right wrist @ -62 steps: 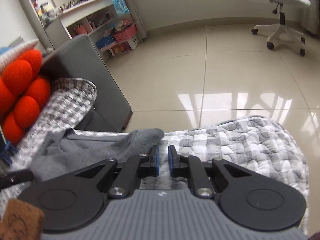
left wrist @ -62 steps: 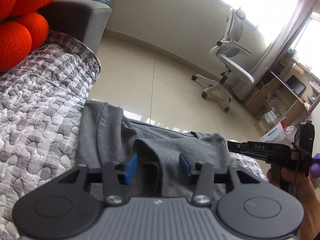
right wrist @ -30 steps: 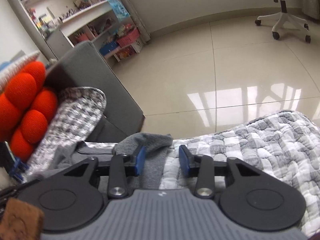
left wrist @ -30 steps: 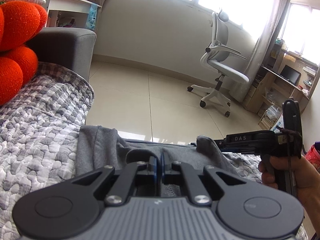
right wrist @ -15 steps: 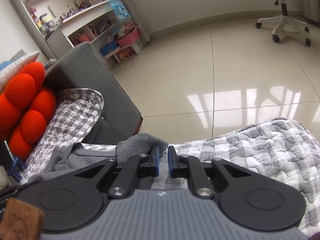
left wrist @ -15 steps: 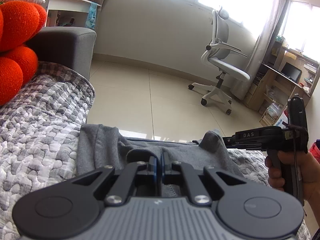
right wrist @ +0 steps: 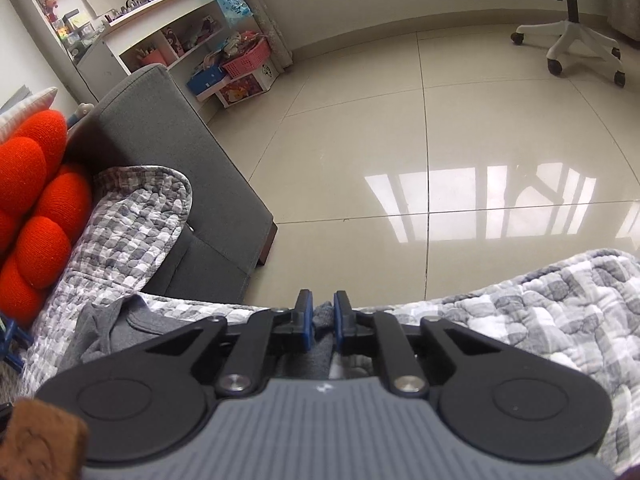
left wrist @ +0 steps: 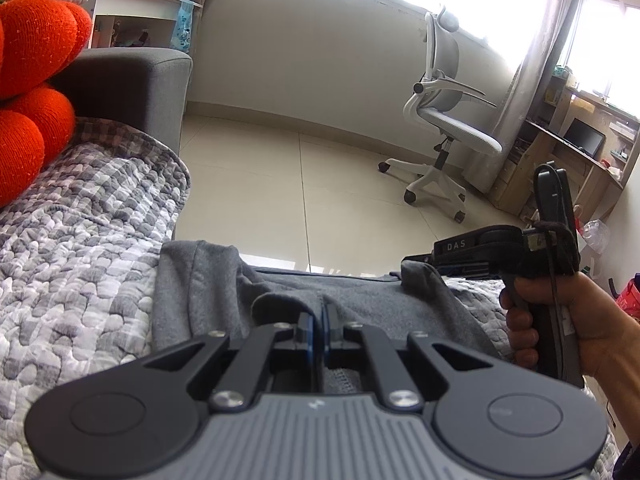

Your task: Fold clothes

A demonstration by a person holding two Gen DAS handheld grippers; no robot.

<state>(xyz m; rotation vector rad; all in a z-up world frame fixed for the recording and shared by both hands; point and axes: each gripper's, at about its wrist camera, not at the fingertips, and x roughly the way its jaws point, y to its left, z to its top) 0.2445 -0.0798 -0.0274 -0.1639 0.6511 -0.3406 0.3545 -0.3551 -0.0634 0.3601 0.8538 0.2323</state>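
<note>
We see the grey garment (left wrist: 360, 304) lying on the checked quilt (left wrist: 80, 248) that covers the sofa (right wrist: 168, 128), at its front edge above the tiled floor (left wrist: 280, 184). Our left claw (left wrist: 317, 330) is pressed together on a raised fold of the cloth. Our right claw (right wrist: 321, 322) pinches another bunch of the same garment between its blue pads (right wrist: 306, 326). The right hand (left wrist: 568, 320) grips its handle. Orange cushions (right wrist: 36, 200) sit at the left.
</note>
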